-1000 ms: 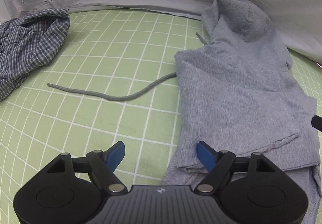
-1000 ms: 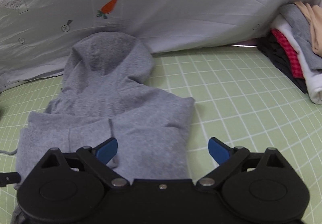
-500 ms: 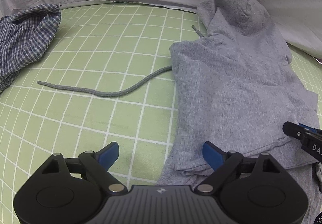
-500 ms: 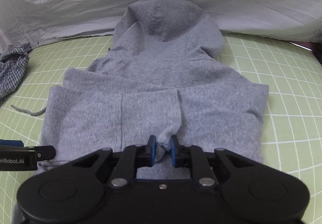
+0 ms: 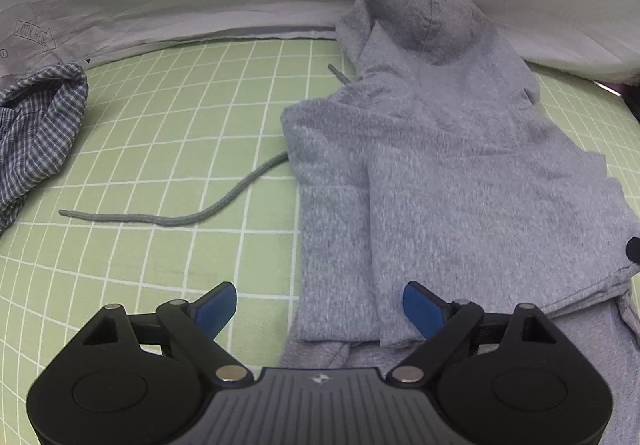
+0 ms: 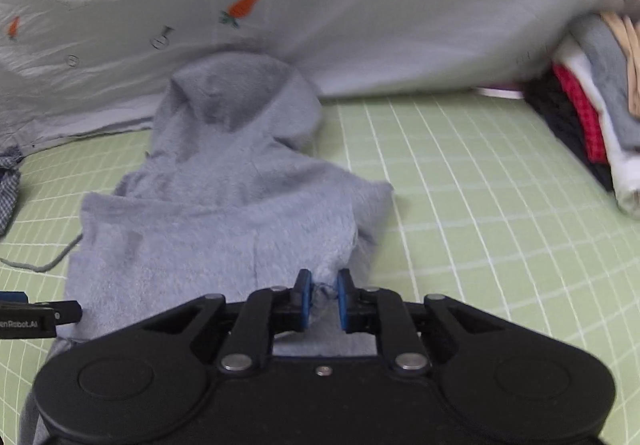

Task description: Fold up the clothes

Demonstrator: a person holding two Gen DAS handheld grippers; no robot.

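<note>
My right hand-held gripper [image 6: 322, 295] is pinching a bunched fold of the gray hoodie [image 6: 240, 213] between its blue pads, which have closed almost together on the cloth within the last second. The hoodie lies partly folded on the green grid mat [image 6: 480, 205], its hood pointing toward twelve o'clock against the white carrot-print sheet [image 6: 360, 5]. In the right wrist view, a stack of folded clothes [image 6: 592, 125] sits at about two o'clock, well apart from the hoodie.

My left hand-held gripper [image 5: 320, 309] is spread wide, its jaws having opened a little further within that second, and nothing is pressed between them. Its right pad hangs over the hoodie's [image 5: 440, 185] near left edge, the left pad over bare mat [image 5: 180, 125]. The hoodie's gray drawstring [image 5: 180, 219] trails from the garment's left side toward nine o'clock across the mat. A blue checked shirt [image 5: 36, 125] lies crumpled at about ten o'clock, apart from the hoodie. The tip of my right hand-held gripper [image 5: 633, 249] shows at three o'clock, at the hoodie's right edge.
</note>
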